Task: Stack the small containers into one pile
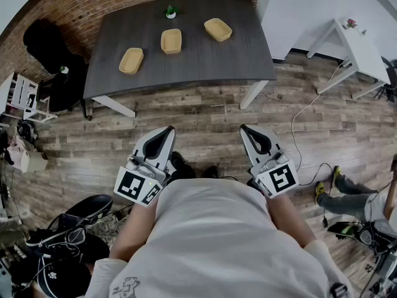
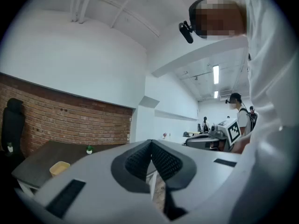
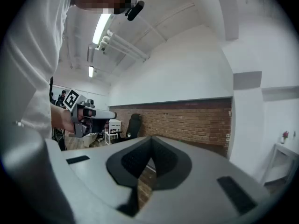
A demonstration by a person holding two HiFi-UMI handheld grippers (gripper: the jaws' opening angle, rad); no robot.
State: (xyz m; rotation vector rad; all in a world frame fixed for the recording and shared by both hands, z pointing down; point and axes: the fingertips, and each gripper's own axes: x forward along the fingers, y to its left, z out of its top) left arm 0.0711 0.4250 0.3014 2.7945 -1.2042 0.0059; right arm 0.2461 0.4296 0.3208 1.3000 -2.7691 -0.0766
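Currently in view: from the head camera I look steeply down past a white shirt (image 1: 217,241) onto a wood-plank floor (image 1: 205,113). A dark grey rectangular desk (image 1: 205,61) stands ahead of me against a red brick wall (image 1: 93,2).
Left claw: my left claw (image 1: 167,130) is held level above the floor, short of the desk's near edge. In its own view (image 2: 151,143) the two dark ribbed pads meet at the tip, so the jaws are together and empty.
Right claw: my right claw (image 1: 244,129) is held level beside the left one, also over the floor and well apart from the desk's contents. In its own view (image 3: 151,139) the pads are pressed together with nothing between them.
Left container: the left tan shallow container (image 1: 131,60) lies nearest the desk's front left part. It also shows in the left gripper view (image 2: 59,168).
Middle container: the middle tan shallow container (image 1: 171,41) sits further back, apart from its neighbours.
Right container: the right tan shallow container (image 1: 218,29) lies furthest back and to the right.
Arrangement: the three containers form a slanting row, each resting alone on the desk, none on another.
Plant: a small green plant in a white pot (image 1: 170,11) stands upright behind the middle container, near the desk's far edge.
Surroundings: a black chair (image 1: 46,42) is left of the desk and a white side table (image 1: 356,48) is to its right.
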